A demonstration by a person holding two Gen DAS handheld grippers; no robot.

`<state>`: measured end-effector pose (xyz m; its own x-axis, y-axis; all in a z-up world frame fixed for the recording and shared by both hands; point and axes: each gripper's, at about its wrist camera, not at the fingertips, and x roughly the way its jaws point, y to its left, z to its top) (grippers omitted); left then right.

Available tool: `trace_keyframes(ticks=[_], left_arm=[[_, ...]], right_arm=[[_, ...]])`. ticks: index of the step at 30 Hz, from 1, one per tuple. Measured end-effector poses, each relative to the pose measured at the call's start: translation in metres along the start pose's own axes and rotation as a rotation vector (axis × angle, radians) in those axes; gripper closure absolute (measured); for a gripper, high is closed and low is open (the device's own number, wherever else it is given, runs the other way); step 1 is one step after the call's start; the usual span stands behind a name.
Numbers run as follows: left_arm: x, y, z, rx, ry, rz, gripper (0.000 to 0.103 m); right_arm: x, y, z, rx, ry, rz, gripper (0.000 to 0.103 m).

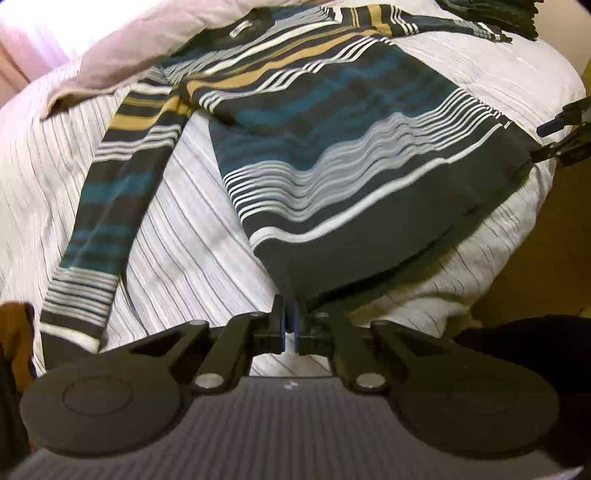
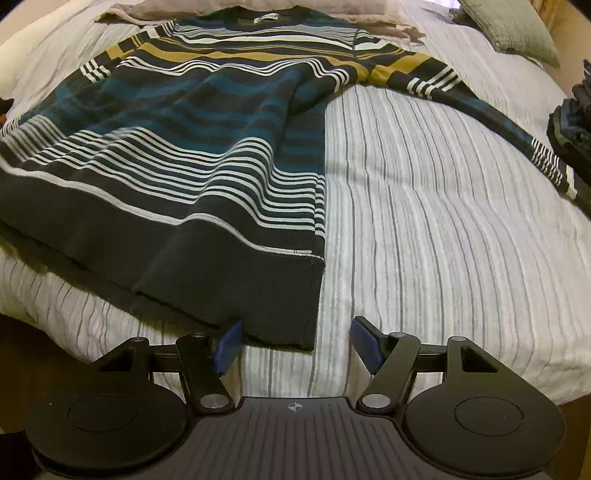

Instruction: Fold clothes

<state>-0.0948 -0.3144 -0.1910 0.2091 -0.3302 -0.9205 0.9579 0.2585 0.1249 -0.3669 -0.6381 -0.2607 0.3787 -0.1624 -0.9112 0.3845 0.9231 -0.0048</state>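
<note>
A long-sleeved sweater striped in dark grey, teal, white and mustard lies spread flat on a striped bedspread. In the left wrist view my left gripper is shut on the near corner of its dark hem. Its left sleeve runs down beside the body. At the far hem corner my right gripper shows at the frame's right edge. In the right wrist view my right gripper is open, with the sweater's dark hem corner reaching between its blue pads. The other sleeve stretches right.
A pinkish blanket lies behind the collar, and a grey pillow at the head of the bed. Dark folded clothes are stacked at the bed's right side. The bed edge and wooden floor are near my grippers.
</note>
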Motion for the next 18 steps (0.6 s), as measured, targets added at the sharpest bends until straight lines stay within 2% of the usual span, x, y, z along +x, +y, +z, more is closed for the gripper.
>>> trace_keyframes(ticks=[5, 8, 11, 12, 13, 18], left_arm=[[0.032, -0.012, -0.008, 0.048, 0.055, -0.01, 0.101], [0.039, -0.01, -0.011, 0.029, 0.084, -0.023, 0.1], [0.03, -0.004, -0.014, -0.01, 0.082, -0.061, 0.086], [0.025, -0.003, -0.015, -0.023, 0.074, -0.075, 0.074], [0.02, -0.001, -0.015, -0.038, 0.058, -0.086, 0.07], [0.018, 0.022, -0.014, -0.181, -0.006, -0.126, 0.069]], right_arm=[[0.007, -0.015, 0.003, 0.134, -0.017, 0.049, 0.036], [0.007, -0.022, 0.005, 0.187, -0.011, 0.08, 0.036], [-0.001, -0.026, 0.007, 0.242, -0.005, 0.115, 0.036], [-0.003, -0.028, 0.008, 0.259, -0.003, 0.127, 0.036], [-0.008, -0.027, 0.008, 0.265, -0.006, 0.133, 0.036], [-0.015, -0.032, 0.011, 0.289, -0.028, 0.131, 0.036]])
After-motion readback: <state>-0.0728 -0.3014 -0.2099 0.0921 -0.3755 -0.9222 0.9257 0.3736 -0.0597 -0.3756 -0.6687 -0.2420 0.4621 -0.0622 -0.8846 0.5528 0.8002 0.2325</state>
